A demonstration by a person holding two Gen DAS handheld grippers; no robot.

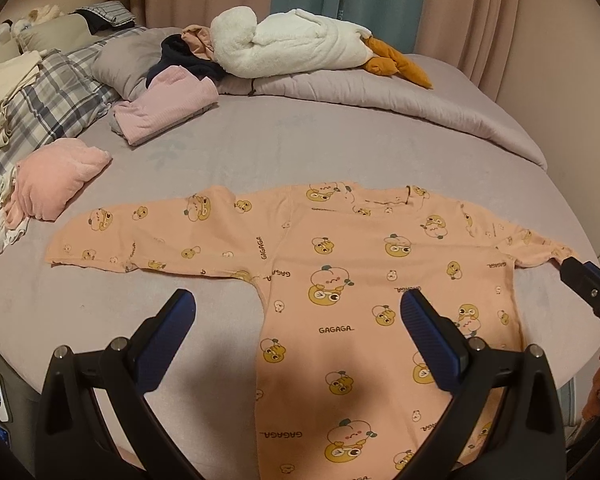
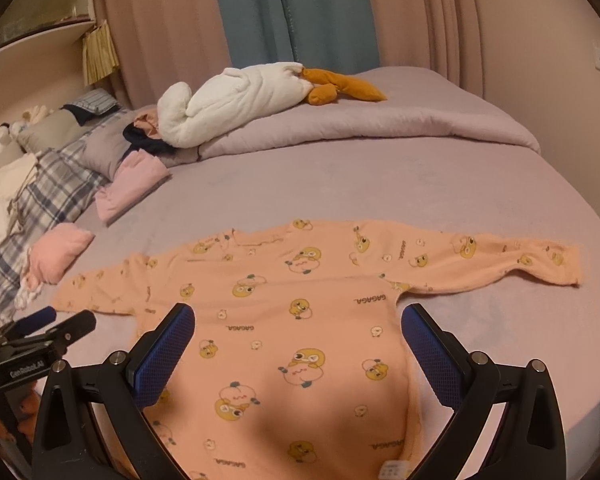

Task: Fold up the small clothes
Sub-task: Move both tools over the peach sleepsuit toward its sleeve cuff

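Peach long-sleeve shirt point(image 1: 340, 280) with little duck pictures lies flat on my lilac bed point(image 1: 300, 140), its sleeves spread out to the left and right. My left gripper point(image 1: 298, 324) hangs wide open over the near left side of the shirt, holding nothing, and my right gripper point(image 2: 298, 334) hangs wide open over the near middle of the shirt, holding nothing too. Far away on the quilt rests a white plush goose point(image 1: 292, 42), and folded pink clothes point(image 1: 164, 106) sit far to the left.
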